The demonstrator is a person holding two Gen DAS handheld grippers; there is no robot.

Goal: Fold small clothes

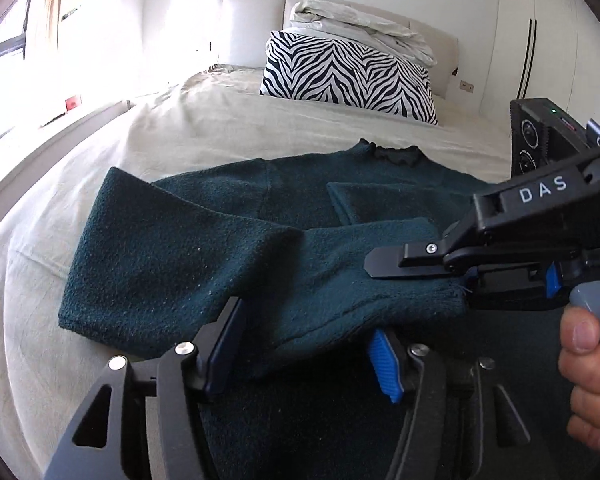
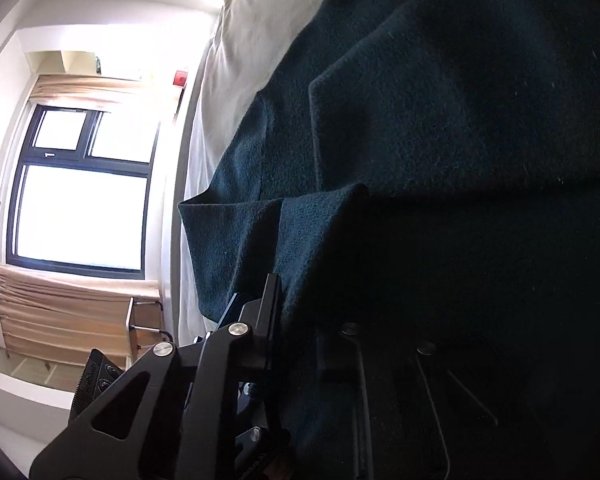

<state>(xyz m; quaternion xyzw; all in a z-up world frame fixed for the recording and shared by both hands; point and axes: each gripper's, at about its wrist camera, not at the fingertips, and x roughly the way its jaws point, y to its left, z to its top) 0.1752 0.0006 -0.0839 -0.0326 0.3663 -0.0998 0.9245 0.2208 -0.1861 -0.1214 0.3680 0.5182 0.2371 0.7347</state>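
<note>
Lying spread across the bed (image 1: 180, 136), a dark teal sweater (image 1: 188, 248) is seen with its sleeves folded over its body and its collar toward the headboard. The left hand-held gripper (image 1: 304, 354) is held with its jaws standing well apart above the near hem; a fold of the knit lies between the blue pads (image 1: 384, 364), but no pressing on it can be made out. The right hand-held gripper (image 1: 460, 280) is brought in from the right side, gripped by a hand (image 1: 592, 368), and its jaws are closed flat on the sweater's edge, the cloth being pinched and slightly lifted there. In the right wrist view the same fabric (image 2: 420, 160) is seen bunched against the closed fingers. A pale sheet covers the bed, and a zebra-striped pillow (image 1: 348, 76) with a crumpled white duvet (image 1: 360, 28) on it is set against the headboard. A bright window (image 2: 80, 208) with tan curtains (image 2: 60, 312) is seen beyond the bed, and white wardrobe doors (image 1: 548, 40) stand to the right.
</note>
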